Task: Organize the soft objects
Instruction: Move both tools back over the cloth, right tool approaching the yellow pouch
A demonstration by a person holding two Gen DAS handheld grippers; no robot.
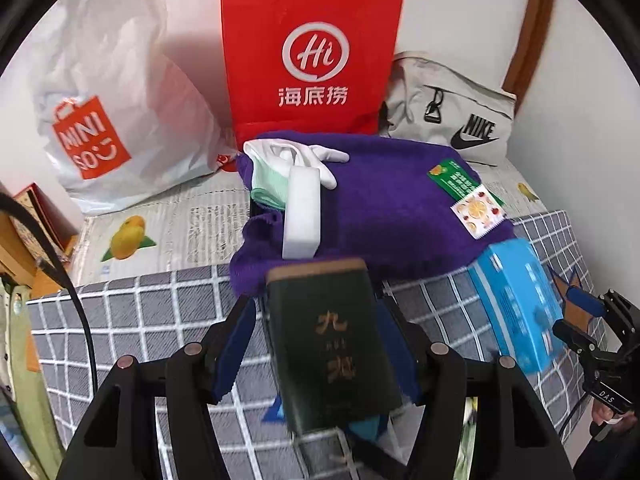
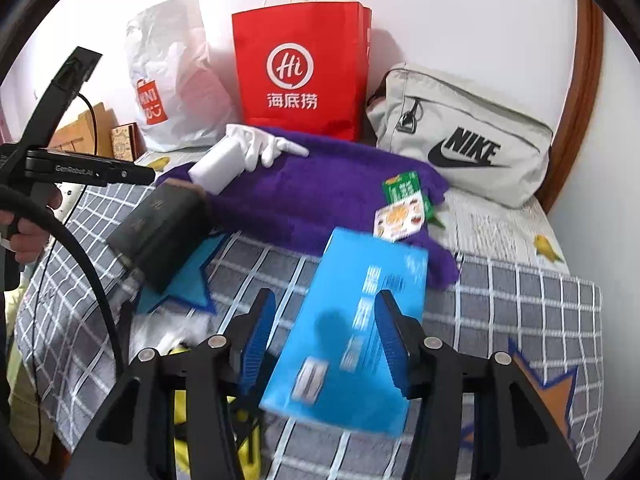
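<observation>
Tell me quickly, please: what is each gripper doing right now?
Left gripper: closed on the dark green box.
Right gripper: closed on the blue box.

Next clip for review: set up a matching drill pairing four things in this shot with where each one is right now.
Things:
1. dark green box
2. blue box
3. white glove
4. red paper bag

Places:
A. standing against the wall
B. between the left claw fingers
C. lying on the purple towel
D. between the right claw fingers

Pairs: 1-B, 2-D, 3-C, 4-A
</observation>
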